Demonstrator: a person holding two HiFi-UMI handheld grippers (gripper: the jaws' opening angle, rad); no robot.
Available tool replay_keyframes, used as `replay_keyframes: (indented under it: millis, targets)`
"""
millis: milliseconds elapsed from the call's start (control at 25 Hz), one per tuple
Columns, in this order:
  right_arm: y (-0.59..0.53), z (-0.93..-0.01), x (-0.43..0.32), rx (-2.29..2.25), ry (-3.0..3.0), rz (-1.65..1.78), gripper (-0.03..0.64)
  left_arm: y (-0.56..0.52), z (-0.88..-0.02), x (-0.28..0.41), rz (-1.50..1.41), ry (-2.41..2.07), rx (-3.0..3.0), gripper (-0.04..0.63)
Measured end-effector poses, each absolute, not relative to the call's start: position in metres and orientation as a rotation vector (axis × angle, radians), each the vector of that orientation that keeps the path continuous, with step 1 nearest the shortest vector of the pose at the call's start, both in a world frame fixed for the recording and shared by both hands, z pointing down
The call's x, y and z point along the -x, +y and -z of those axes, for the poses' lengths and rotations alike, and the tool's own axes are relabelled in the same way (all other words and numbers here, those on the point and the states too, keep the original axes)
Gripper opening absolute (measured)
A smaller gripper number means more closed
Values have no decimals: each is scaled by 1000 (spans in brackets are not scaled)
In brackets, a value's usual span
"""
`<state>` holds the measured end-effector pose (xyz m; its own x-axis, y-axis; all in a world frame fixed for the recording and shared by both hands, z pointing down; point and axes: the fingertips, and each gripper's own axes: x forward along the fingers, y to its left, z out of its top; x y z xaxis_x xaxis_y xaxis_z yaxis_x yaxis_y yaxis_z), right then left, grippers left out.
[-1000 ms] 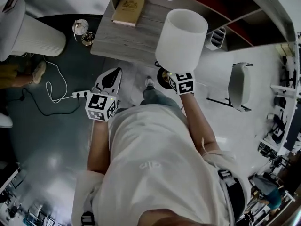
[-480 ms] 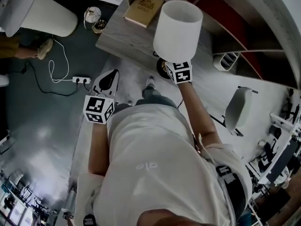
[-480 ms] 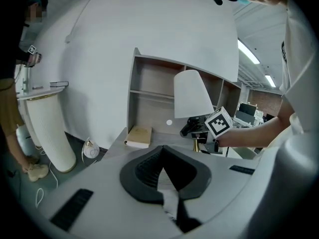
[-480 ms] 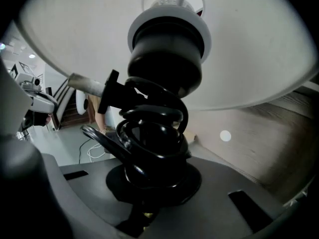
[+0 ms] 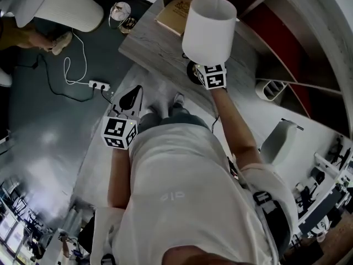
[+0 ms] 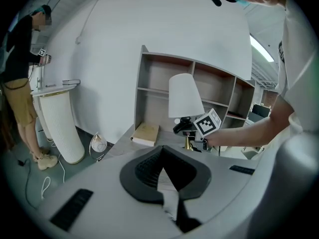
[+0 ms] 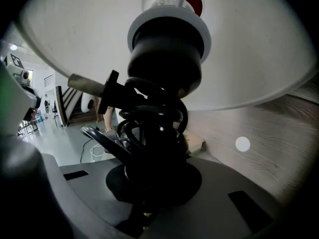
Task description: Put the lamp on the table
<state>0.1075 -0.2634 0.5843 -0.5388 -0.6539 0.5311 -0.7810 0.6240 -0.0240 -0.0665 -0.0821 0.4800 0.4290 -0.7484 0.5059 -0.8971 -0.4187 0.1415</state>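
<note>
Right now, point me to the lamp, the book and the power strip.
lamp [image 5: 208, 29]: head view, on the side of the white shade.
book [image 6: 146, 133]: left gripper view, on the middle of its cover.
power strip [image 5: 99, 85]: head view, on the middle of its white body.

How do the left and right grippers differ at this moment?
The right gripper has its fingers clamped on the lamp's dark stem, while the left gripper has its fingers together with nothing between them. The right gripper reaches forward to the table edge, while the left gripper is back near the person's body, over the floor. Both carry marker cubes.
</note>
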Motion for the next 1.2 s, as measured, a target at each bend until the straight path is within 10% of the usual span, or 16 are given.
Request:
replay_keyframes:
  millis: [1200]
  targets:
    - [-334, -624, -65, -1184, -2383, -228, 52, -74, -498, 111, -534, -1448, -2156, 14]
